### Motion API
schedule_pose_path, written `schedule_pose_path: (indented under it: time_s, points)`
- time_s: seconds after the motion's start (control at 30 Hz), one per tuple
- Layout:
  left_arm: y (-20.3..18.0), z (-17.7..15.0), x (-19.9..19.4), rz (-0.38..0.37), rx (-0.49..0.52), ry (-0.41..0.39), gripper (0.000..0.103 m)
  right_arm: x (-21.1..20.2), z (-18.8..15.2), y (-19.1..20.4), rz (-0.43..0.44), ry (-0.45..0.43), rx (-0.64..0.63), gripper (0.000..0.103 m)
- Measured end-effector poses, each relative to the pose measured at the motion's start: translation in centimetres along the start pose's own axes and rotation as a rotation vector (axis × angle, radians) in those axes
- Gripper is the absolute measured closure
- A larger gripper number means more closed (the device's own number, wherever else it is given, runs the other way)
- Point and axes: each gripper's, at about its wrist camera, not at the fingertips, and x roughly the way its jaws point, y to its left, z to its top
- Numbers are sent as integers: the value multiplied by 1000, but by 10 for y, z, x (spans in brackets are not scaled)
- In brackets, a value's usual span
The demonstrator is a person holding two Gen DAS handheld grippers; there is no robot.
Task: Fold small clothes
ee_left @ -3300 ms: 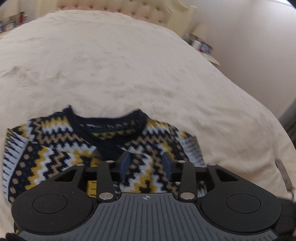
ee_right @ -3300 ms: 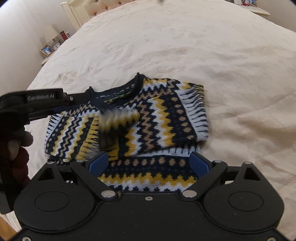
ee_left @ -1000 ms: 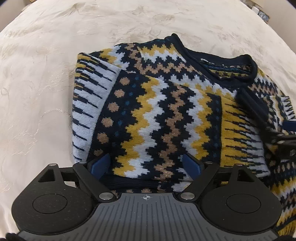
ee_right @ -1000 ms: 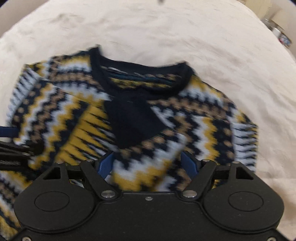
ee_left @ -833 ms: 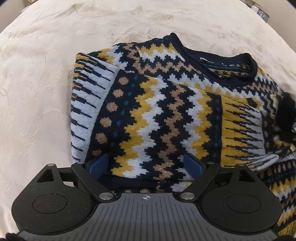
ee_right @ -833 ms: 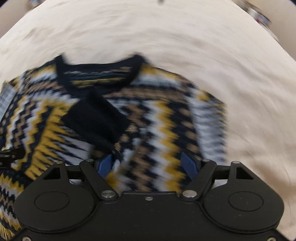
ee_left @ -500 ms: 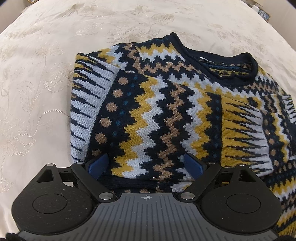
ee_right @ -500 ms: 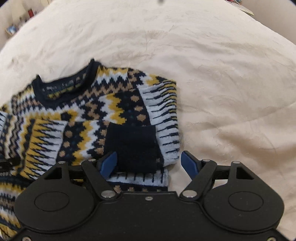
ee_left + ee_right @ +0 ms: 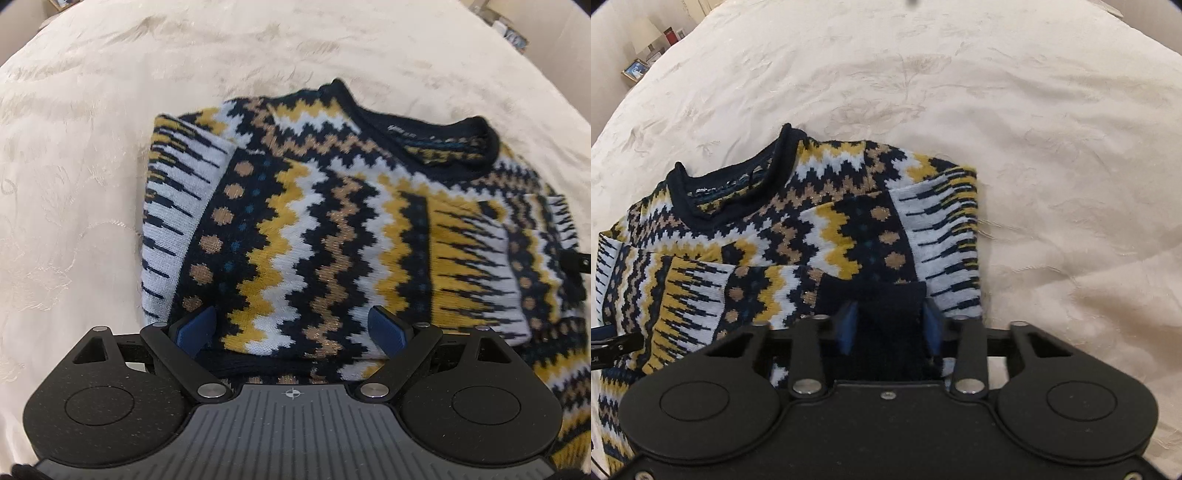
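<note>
A small knitted sweater with navy, yellow, white and tan zigzags lies on the cream bedspread, collar away from me, both sleeves folded across its front. My left gripper is open, its blue pads astride the folded left sleeve near the sweater's lower edge. In the right wrist view the sweater fills the left half. My right gripper has narrowed around the navy cuff of the right sleeve, pads at its two sides.
The cream embroidered bedspread stretches all around the sweater. A bedside table with a framed photo and a lamp stands at the far left of the right wrist view. The left gripper's tip shows at that view's left edge.
My right gripper has closed in from wide open onto the navy cuff and moved down toward it. My left gripper has drawn back slightly and stays open.
</note>
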Motion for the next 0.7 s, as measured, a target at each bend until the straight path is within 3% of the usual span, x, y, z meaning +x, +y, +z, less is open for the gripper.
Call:
schedule_pose_path:
  time_s: [0.03, 0.17, 0.27, 0.37, 0.47, 0.5, 0.6, 0.7]
  points:
    - [1, 0, -4, -9, 2, -7, 14, -3, 1, 2, 6, -5, -7, 87]
    - [5, 4, -20, -19, 8, -65, 14, -23, 6, 10, 30, -67, -60, 88]
    - [13, 16, -28, -3, -3, -112, 14, -39, 11, 6, -13, -127, -50, 90]
    - [23, 27, -17, 39, -44, -86, 14, -23, 15, -5, -29, -62, -21, 89]
    - [31, 29, 8, 131, -47, 24, 13, -4, 12, -4, -63, 11, -48, 79]
    - [36, 27, 16, 123, -71, 51, 9, 1, 9, -4, -73, 22, -56, 77]
    - [51, 21, 19, 82, -169, 44, 5, 8, 4, -5, -96, 24, -51, 55]
    - [51, 16, 13, 62, -160, 26, 5, 4, -1, -8, -102, 13, -36, 44]
